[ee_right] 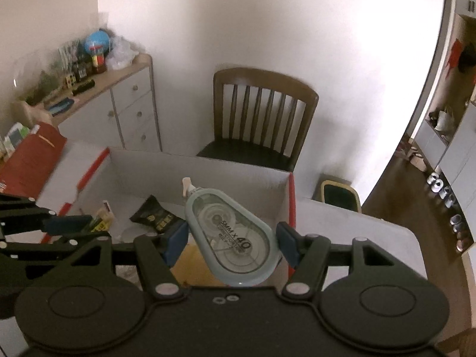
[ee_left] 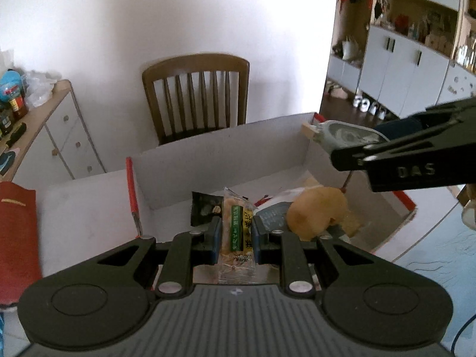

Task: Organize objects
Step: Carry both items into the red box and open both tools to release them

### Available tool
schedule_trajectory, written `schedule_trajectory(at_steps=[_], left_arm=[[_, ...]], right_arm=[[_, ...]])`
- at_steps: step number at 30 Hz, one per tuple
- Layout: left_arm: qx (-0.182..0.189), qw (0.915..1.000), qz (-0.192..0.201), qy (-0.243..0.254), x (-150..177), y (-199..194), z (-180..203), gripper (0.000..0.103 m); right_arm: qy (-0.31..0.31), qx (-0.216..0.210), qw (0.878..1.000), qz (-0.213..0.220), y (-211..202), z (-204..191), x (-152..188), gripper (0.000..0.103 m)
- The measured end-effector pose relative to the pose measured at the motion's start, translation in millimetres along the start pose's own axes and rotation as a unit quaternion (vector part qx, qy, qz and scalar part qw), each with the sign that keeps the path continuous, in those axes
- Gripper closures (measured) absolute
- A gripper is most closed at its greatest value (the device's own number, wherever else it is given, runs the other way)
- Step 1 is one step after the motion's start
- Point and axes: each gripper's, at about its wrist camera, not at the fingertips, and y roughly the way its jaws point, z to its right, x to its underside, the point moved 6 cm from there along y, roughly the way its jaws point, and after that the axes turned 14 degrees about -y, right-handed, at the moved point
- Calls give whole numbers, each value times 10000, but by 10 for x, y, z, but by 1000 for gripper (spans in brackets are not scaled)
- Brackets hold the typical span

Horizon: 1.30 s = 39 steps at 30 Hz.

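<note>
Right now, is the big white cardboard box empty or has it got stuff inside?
Not empty. The white cardboard box holds a black snack packet on its floor.

We are clamping a snack packet (ee_left: 236,232) in the left gripper (ee_left: 236,235) above the box (ee_left: 226,151) | right gripper (ee_left: 351,156) is holding a correction tape (ee_left: 342,135) over the box's right side | chair (ee_left: 196,95) is standing behind.

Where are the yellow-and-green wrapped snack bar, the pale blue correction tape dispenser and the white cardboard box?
yellow-and-green wrapped snack bar (ee_left: 236,232), left wrist view, label between the pads
pale blue correction tape dispenser (ee_right: 230,235), right wrist view, clear face by the printing
white cardboard box (ee_right: 238,184), right wrist view, far inner wall
</note>
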Motion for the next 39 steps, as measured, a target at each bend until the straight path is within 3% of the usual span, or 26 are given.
schedule_trajectory(at_steps=[15,19,27,39], left_arm=[[-218,9967,-736,267,158,514,-17,84],[-197,9957,-873,256,192,572,-12,84],[-114,9935,-1127,82,229,690,-18,83],[-65,9967,-764,-264,180,447,-79,76]], right_arm=[[-232,-196,9978,-590,641,-59,70,39],[-237,-256,9969,-708,709,-72,130,47],[-192,-314,9968,-716,659,-54,155,47],[-279,-276,9979,-508,327,41,133,40]])
